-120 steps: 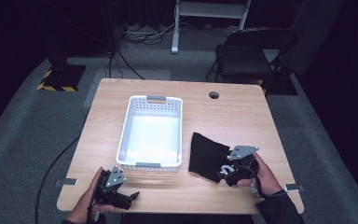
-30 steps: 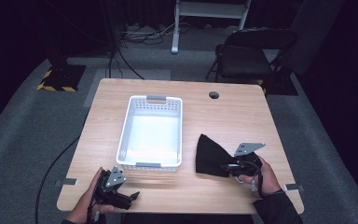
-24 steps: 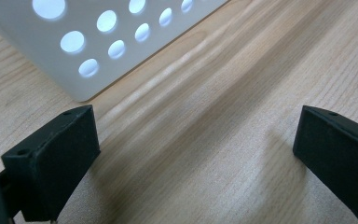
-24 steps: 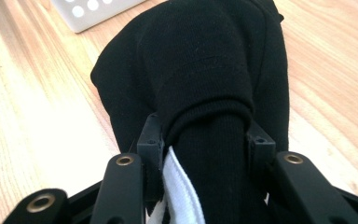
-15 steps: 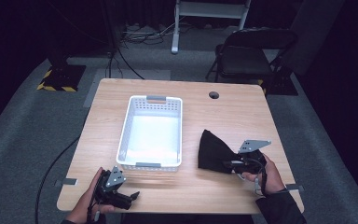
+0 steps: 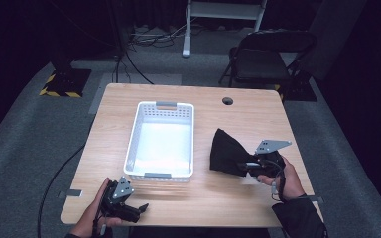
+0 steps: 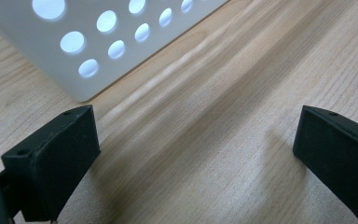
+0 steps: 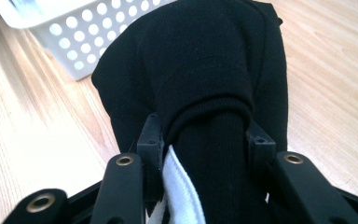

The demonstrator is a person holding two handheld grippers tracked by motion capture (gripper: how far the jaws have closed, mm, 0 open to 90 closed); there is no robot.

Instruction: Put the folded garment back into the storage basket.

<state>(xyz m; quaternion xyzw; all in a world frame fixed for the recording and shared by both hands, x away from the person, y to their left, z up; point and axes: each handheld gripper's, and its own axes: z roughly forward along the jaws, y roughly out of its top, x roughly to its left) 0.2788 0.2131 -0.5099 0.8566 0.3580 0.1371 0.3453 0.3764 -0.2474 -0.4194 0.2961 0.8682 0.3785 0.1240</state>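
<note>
Between the right tongs [image 8: 200, 140], pinched tight, hangs the black cloth [image 6: 228, 151]; left tongs [image 7: 196, 154] spread.

Black knit garment [image 6: 229, 153] (bunched, clamped)

The left gripper [image 6: 129, 208] rests low with fingers [image 7: 51, 158] spread wide; the right gripper [image 6: 250, 167] has fingers [image 8: 151, 140] clamped, held above the surface.

Black knit cloth [image 6: 228, 152] with white band, white basket [image 6: 160, 142] with round-hole pattern, pale wood-grain table [image 6: 248, 111], black fingers [image 7: 51, 158]
</note>
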